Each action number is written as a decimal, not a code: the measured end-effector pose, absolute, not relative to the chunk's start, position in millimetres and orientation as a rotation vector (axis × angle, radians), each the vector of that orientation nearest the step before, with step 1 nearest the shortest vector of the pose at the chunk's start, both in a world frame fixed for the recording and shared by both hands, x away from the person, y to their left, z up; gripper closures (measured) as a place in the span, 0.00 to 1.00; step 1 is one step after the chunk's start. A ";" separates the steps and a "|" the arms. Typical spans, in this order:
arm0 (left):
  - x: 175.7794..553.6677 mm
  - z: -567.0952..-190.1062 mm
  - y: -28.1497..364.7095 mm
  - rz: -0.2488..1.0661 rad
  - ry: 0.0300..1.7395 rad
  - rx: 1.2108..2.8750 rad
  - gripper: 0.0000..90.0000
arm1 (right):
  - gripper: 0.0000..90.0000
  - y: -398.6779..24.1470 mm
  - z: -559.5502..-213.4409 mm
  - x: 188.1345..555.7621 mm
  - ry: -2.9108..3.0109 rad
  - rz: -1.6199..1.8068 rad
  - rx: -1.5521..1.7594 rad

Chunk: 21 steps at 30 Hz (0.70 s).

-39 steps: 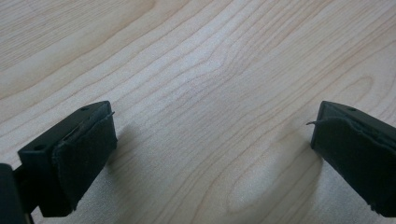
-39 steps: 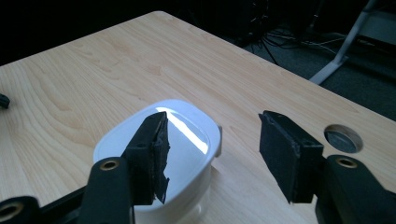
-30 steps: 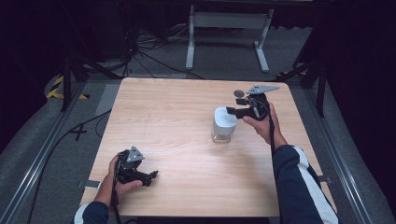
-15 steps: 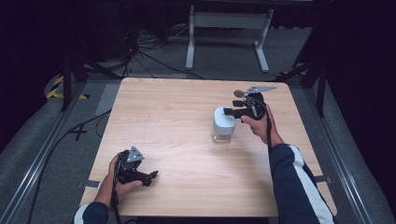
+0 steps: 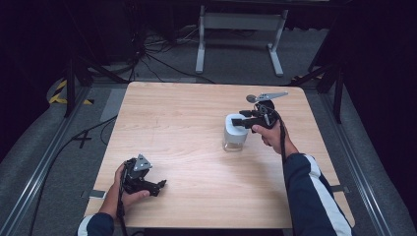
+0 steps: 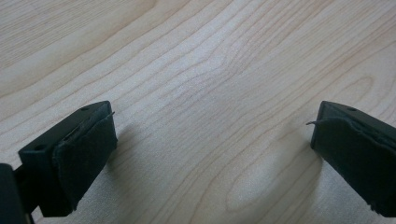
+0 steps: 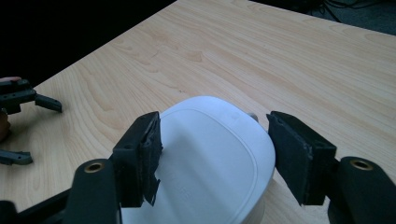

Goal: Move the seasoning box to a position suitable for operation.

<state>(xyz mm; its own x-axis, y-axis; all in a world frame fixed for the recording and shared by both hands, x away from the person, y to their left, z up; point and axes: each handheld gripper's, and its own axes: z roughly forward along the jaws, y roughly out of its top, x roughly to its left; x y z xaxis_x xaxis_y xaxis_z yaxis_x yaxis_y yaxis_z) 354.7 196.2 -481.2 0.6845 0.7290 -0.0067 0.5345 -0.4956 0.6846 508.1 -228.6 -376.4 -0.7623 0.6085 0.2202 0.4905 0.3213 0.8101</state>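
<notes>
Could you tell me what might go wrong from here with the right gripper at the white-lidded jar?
1. The right gripper straddles the white lid of the clear jar with its jaws open; closing off-centre on the rounded edge could let it slip.
2. The jar stands free on the table, so a sideways push might tip or slide it; the left gripper rests far away, open.

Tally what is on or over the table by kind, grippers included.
Containers with a white lid: 1
Handheld grippers: 2, the left gripper and the right gripper
Total: 3
</notes>
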 end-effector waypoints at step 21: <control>354.6 -481.4 196.1 0.376 0.967 2.218 0.00 | 0.59 -218.1 -371.0 477.1 2.548 1.423 0.926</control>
<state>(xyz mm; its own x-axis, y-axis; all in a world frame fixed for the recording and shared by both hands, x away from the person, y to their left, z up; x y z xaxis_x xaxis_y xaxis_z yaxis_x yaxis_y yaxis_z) 354.6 196.1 -481.4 0.6825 0.7309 -0.0060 0.5345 -0.4935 0.6861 477.1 -218.1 -371.0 -0.8141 0.5398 0.2141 0.4655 0.3860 0.7964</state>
